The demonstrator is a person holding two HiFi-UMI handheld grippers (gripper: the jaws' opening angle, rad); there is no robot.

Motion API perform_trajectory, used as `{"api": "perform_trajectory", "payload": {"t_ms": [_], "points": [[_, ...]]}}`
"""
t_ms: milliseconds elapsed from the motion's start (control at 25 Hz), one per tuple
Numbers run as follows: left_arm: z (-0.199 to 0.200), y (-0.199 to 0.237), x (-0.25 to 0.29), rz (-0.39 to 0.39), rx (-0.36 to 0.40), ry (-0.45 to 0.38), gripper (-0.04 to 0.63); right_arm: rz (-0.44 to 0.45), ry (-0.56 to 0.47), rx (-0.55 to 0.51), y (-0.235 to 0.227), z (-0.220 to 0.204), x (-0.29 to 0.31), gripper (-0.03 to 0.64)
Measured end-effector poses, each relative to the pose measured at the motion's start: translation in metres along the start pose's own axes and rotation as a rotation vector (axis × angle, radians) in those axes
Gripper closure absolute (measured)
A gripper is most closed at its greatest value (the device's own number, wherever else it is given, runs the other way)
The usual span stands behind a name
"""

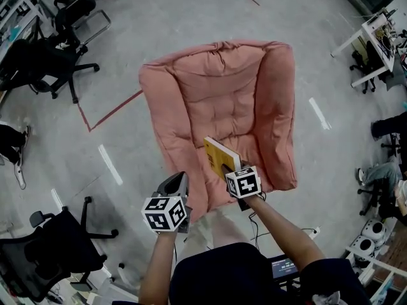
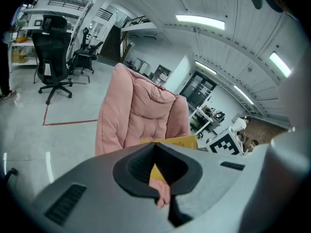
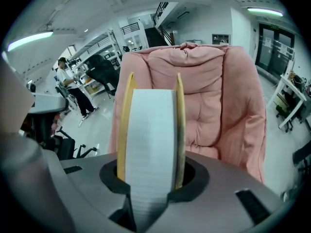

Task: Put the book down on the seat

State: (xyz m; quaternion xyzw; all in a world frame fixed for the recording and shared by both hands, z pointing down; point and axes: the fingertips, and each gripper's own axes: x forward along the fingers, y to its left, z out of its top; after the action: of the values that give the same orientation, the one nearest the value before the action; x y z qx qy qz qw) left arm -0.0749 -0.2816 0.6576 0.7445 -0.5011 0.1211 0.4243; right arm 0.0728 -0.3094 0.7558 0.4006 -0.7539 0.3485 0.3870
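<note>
The book has yellow covers and a thick white block of pages. In the right gripper view it stands on edge with the page edges facing the camera and a yellow cover on each side. The right tongs pinch it across its thickness, one jaw on each cover. From the head view it hangs tilted over the front of the seat of a pink padded armchair; I cannot tell whether it touches the cushion. The left tongs are pressed together on nothing, just beside the chair's front edge.
</note>
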Motion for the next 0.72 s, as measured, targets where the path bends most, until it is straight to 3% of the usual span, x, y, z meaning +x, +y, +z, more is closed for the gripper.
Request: {"api": "perform_trajectory", "payload": {"t_ms": [240, 720], "points": [[-0.012, 0.012, 0.008, 0.018, -0.016, 0.032, 0.591, -0.005, 0.093, -0.042, 0.002, -0.025, 0.037, 0.462], [-0.028, 0.024, 0.013, 0.042, -0.033, 0.058, 0.591, -0.028, 0.216, -0.016, -0.002, -0.069, 0.074, 0.462]]}}
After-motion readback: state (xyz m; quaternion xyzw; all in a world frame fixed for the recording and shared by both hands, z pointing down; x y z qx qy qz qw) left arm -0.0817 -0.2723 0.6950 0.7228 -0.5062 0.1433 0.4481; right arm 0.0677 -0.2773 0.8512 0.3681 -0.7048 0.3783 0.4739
